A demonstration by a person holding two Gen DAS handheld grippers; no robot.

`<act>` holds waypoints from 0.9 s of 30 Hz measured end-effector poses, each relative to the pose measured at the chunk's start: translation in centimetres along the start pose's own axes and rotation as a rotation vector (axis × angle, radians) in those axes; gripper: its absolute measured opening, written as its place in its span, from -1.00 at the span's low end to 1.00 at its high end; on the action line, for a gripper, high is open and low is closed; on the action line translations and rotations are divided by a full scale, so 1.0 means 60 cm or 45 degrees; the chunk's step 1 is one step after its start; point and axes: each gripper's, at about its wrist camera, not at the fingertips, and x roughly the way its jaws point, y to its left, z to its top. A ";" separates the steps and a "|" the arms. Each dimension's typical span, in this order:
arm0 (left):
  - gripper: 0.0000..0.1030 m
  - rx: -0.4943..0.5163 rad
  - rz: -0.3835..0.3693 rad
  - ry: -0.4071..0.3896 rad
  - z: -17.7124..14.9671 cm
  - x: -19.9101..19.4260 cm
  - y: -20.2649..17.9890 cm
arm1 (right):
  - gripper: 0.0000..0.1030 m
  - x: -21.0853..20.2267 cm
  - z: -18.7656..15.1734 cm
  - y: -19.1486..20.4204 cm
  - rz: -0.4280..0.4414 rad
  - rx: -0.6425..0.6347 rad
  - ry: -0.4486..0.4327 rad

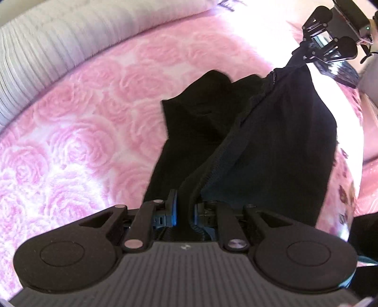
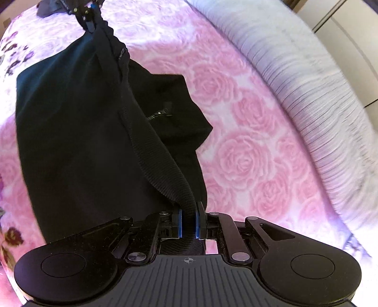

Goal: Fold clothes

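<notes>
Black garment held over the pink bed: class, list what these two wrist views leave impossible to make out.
- What kind of black garment it is: both views, bunched and hanging.
- Bedspread beneath it: both views, covered by cloth.
- Left gripper jaws: right wrist view, top edge crops them.
- Dark item behind right gripper: left wrist view, small, glare.

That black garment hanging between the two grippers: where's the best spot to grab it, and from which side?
On the ribbed band along the top edge of the black garment, coming from above. It is thick and firm. The right gripper and left gripper each pinch one end, so the cloth hangs over the pink rose bedspread.
</notes>
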 end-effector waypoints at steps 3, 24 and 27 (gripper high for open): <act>-0.80 -0.058 -0.010 0.018 0.009 0.028 0.032 | -0.84 0.056 0.009 -0.041 0.059 0.047 0.001; -0.13 -0.996 0.041 -0.286 -0.108 0.043 0.185 | 0.16 0.145 -0.133 -0.171 0.104 1.210 -0.265; -0.11 -0.985 0.004 -0.256 -0.118 0.060 0.179 | 0.18 0.155 -0.150 -0.156 0.137 1.261 -0.257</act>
